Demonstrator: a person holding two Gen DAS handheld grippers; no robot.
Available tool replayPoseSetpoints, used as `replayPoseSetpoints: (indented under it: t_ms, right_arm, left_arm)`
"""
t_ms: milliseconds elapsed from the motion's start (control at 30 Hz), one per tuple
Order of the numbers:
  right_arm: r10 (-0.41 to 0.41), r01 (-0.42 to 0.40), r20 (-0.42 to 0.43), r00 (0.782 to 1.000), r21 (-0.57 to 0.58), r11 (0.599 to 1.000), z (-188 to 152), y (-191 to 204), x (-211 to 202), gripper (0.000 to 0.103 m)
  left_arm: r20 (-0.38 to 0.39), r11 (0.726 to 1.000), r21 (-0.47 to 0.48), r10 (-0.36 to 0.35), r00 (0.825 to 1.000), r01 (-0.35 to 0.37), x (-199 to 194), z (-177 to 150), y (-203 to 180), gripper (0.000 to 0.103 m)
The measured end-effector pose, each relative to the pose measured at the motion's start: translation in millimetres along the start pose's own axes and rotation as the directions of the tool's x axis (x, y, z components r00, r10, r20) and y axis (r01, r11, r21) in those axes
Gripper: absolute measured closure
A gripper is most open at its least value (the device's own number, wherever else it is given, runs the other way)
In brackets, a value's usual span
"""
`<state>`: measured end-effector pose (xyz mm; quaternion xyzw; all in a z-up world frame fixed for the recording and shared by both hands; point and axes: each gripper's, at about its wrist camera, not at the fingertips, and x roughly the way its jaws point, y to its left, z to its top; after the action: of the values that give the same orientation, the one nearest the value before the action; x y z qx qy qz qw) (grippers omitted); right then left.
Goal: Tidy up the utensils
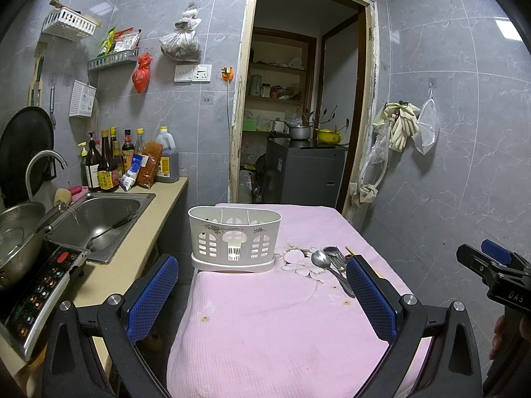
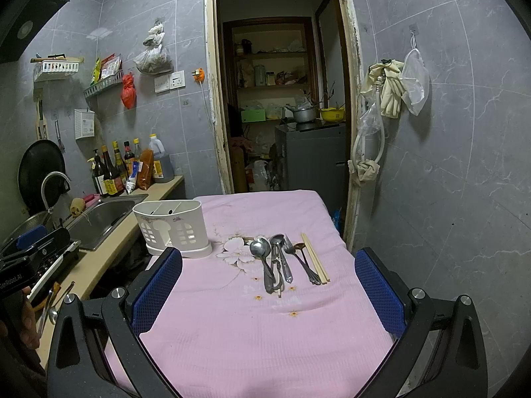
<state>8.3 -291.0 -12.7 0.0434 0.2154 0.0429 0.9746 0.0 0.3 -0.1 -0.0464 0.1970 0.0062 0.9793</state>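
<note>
A white utensil holder (image 1: 234, 238) (image 2: 172, 229) stands on the pink cloth-covered table (image 1: 265, 315) (image 2: 265, 331), toward its left. A row of utensils lies to its right: metal spoons (image 2: 262, 252) (image 1: 320, 258), forks (image 2: 288, 255), and a pair of wooden chopsticks (image 2: 313, 262). My left gripper (image 1: 262, 275) is open and empty, held above the table's near part, short of the holder. My right gripper (image 2: 268, 265) is open and empty, short of the utensils. It also shows at the right edge of the left wrist view (image 1: 491, 265).
A counter on the left holds a steel sink (image 1: 96, 222) (image 2: 99, 219) with a ladle in it, an induction cooker (image 1: 39, 288), a metal bowl (image 1: 16, 232) and sauce bottles (image 1: 109, 162). An open doorway (image 1: 298, 116) lies beyond the table. Tiled wall on the right with hanging gloves (image 2: 388, 89).
</note>
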Motion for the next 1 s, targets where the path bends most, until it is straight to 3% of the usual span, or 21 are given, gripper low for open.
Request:
replayPoseSetpoints:
  t_ms: [533,1000]
  right_arm:
    - [-0.004,0.004,0.007,1.000,0.000,1.000,1.0,4.4,-1.3,0.001]
    - [-0.044,0.043,0.069,0.997,0.015,0.999,11.3,4.2,-18.0,0.001]
  left_arm:
    - [0.001,1.000,0.000,-0.001,1.000,0.001,0.0,0.0,0.1,0.001]
    - [0.014,0.999,0.023,-0.040,0.999,0.039,8.7,9.1,-3.2,0.001]
